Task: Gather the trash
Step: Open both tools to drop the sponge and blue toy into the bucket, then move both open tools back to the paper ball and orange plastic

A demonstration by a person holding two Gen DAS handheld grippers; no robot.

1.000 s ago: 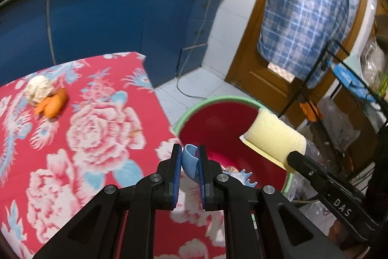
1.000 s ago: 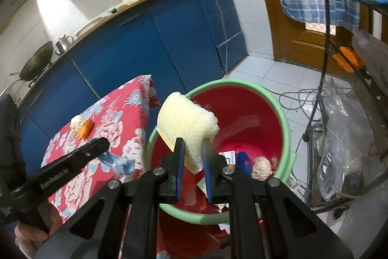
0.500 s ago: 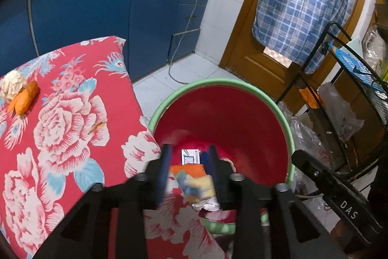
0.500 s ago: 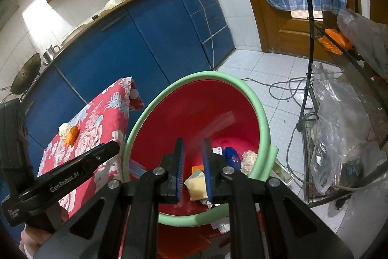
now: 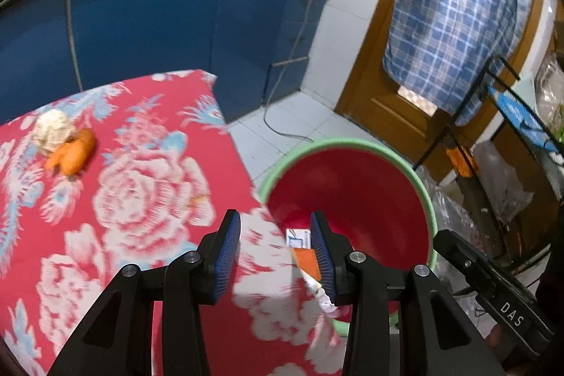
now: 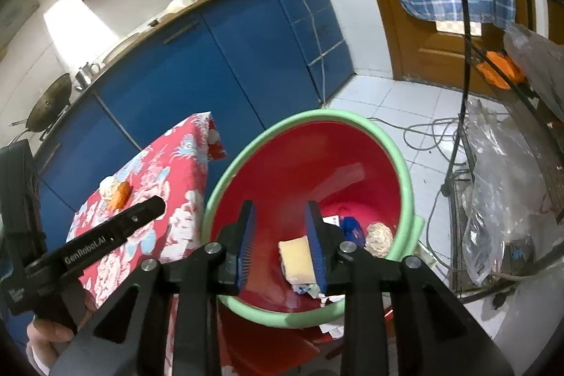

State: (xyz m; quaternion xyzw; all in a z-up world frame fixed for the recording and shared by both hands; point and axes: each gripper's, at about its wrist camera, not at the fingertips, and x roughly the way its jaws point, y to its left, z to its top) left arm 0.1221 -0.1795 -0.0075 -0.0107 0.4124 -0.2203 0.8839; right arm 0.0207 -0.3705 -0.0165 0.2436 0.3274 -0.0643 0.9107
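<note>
Trash: yellow sponge (image 6: 298,256) down inside the red bin (image 6: 310,118), on other scraps at the bottom, well below the right gripper (image 6: 278,247) and seen between its blue pads (image 6: 246,245), touching neither. Jaws just been opening, nothing held. Crumpled white wad (image 5: 53,129) and orange scrap (image 5: 72,152), touching each other, near the far left edge of the floral table (image 5: 148,192). Left gripper (image 5: 275,256) over the table's right edge beside the bin's green rim, jaws apart after opening, empty; trash far ahead to their left.
</note>
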